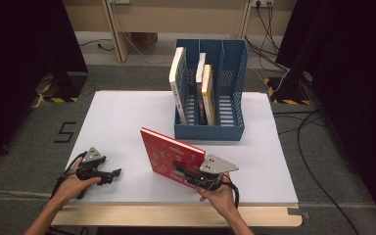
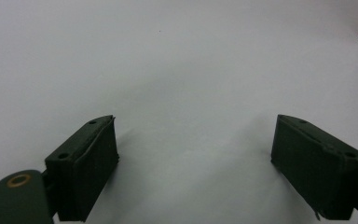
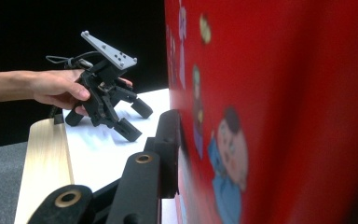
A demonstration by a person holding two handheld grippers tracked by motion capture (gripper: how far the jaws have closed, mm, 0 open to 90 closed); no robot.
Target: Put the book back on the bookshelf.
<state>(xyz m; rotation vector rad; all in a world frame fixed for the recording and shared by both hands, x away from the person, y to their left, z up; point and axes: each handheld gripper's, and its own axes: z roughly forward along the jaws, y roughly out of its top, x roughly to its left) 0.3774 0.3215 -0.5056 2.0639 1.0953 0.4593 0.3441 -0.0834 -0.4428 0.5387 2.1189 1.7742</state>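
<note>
One red book [image 1: 171,156] clamped in right claw [image 1: 180,170], left claw [image 1: 113,174] apart, three books [image 1: 206,88] in blue rack [image 1: 232,129]

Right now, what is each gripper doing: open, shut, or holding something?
Left gripper: jaws open, nothing between them, over the white table.
Right gripper: jaws shut on the red book, held upright.

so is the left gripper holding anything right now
No, the left gripper has its jaws wide apart over the bare white table, with nothing between them.
</note>
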